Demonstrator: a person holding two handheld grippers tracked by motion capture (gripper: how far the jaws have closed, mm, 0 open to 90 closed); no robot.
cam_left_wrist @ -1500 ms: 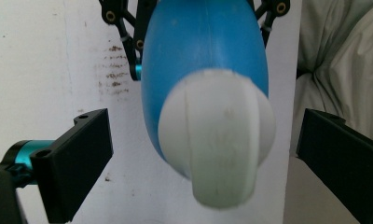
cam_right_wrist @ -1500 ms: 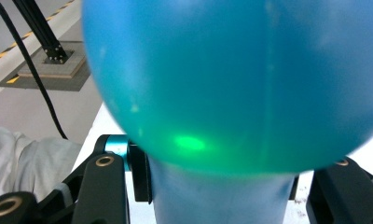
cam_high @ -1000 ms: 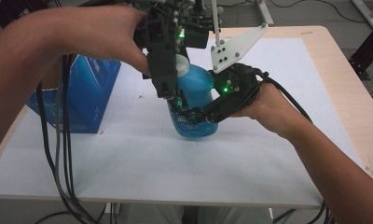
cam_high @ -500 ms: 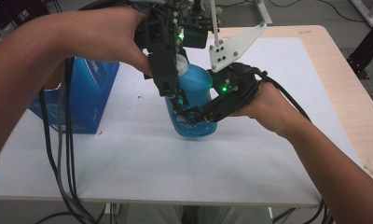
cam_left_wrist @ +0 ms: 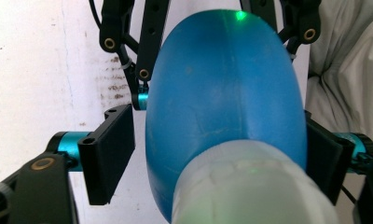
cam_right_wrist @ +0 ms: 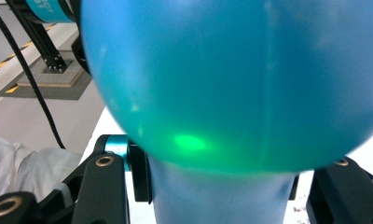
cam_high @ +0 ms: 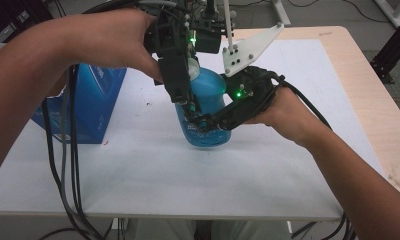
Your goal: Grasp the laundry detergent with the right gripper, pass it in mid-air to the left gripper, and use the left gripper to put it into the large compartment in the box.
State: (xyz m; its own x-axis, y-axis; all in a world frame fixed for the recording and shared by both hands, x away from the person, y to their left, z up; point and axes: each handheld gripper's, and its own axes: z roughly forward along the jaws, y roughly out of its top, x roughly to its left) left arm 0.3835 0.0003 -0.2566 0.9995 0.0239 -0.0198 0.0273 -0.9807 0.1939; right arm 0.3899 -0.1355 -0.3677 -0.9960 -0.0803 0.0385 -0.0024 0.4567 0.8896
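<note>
A blue plastic bottle [cam_high: 211, 92] with a whitish cap [cam_left_wrist: 250, 186] stands on the white table sheet. My right gripper [cam_high: 204, 123] comes in from the right and is shut on the bottle's lower body [cam_right_wrist: 231, 70], with one black jaw on each side. My left gripper [cam_high: 190, 107] reaches down from above over the cap. Its jaws have just been closing, and the bottle's upper part [cam_left_wrist: 222, 93] sits between them. The left pad [cam_left_wrist: 110, 154] still stands a sliver off the bottle, while the right pad [cam_left_wrist: 322, 158] sits against it.
A blue box [cam_high: 93, 100] stands at the left of the table, close to my left forearm. Black cables [cam_high: 63, 175] hang over the front edge. The white sheet [cam_high: 288, 165] covers most of the wooden tabletop [cam_high: 378, 100], which shows along the right side.
Both hands and the bottle hold their places. From above, the left gripper's jaws look a little nearer the bottle's top.
</note>
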